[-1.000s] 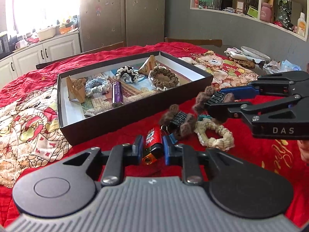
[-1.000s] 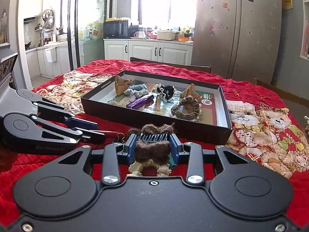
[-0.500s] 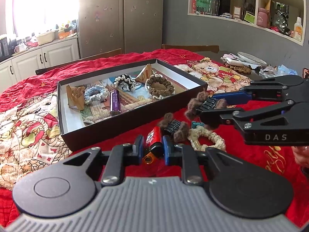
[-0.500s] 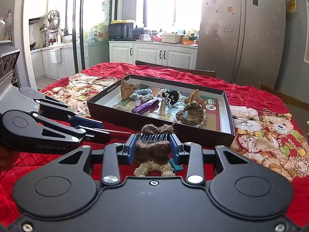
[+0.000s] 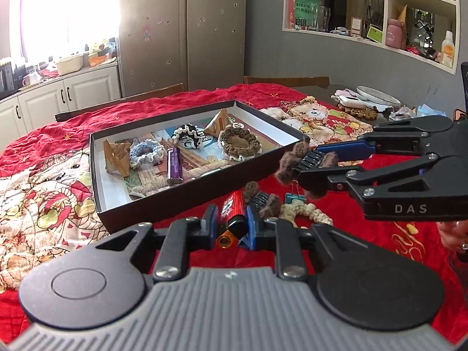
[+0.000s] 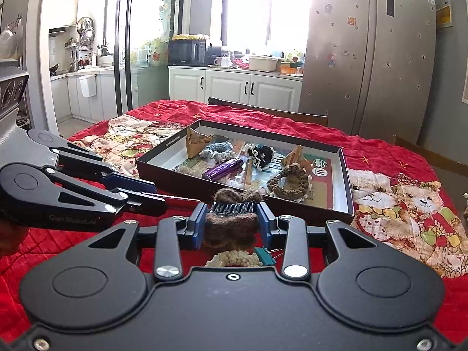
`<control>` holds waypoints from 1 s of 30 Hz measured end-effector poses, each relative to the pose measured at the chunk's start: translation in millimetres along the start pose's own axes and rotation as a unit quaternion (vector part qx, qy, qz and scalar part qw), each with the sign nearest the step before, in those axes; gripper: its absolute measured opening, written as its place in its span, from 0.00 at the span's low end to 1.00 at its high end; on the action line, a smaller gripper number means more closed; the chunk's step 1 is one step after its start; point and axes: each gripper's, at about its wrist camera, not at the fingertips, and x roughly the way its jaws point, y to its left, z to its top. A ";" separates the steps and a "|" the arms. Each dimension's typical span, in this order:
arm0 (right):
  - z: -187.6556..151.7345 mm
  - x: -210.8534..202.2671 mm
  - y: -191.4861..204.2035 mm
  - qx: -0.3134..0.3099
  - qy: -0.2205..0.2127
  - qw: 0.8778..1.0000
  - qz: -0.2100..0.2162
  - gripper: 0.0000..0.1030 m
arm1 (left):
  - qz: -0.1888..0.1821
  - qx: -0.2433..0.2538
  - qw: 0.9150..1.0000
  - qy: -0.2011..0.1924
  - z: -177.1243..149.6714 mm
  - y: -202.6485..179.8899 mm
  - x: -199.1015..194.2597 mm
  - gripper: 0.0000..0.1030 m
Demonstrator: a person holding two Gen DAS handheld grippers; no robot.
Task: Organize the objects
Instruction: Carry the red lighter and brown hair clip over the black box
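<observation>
My left gripper (image 5: 231,219) is shut on a red lighter (image 5: 232,209), held just above the red cloth in front of the box. My right gripper (image 6: 232,219) is shut on a brown fuzzy hair clip (image 6: 231,225); in the left wrist view this right gripper (image 5: 310,163) holds that clip (image 5: 292,161) near the front right corner of the black box (image 5: 181,201). On the cloth below lie a second brown fuzzy clip (image 5: 261,201), a cream scrunchie (image 5: 304,212) and a teal binder clip (image 5: 294,198). My left gripper (image 6: 158,196) enters the right wrist view from the left.
The box (image 6: 175,175) holds a purple lighter (image 5: 174,163), a blue scrunchie (image 5: 144,153), a black-and-white scrunchie (image 5: 188,134), a brown scrunchie (image 5: 239,143) and folded paper triangles (image 5: 117,158). A plate (image 5: 374,95) and clutter lie at the table's far right. A hand (image 5: 453,231) shows at right.
Both grippers keep their grips. In the left wrist view the right gripper and its clip have drifted slightly left, toward the box's corner.
</observation>
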 end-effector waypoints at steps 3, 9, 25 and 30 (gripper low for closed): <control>1.7 0.2 -1.2 -0.001 0.000 1.000 0.001 0.34 | 0.001 0.000 1.000 -0.002 0.8 0.0 -1.0 0.23; 6.3 0.2 -1.5 -0.008 -0.002 1.000 0.002 0.34 | 0.000 -0.002 1.000 -0.010 4.2 0.7 -4.2 0.23; 36.9 18.0 -11.6 -0.021 -0.013 1.000 0.008 0.34 | 0.022 -0.030 0.998 -0.045 35.0 20.5 -4.5 0.23; 46.0 35.8 -16.1 -0.022 -0.007 1.000 0.011 0.34 | 0.038 -0.053 0.997 -0.045 39.8 37.7 5.5 0.23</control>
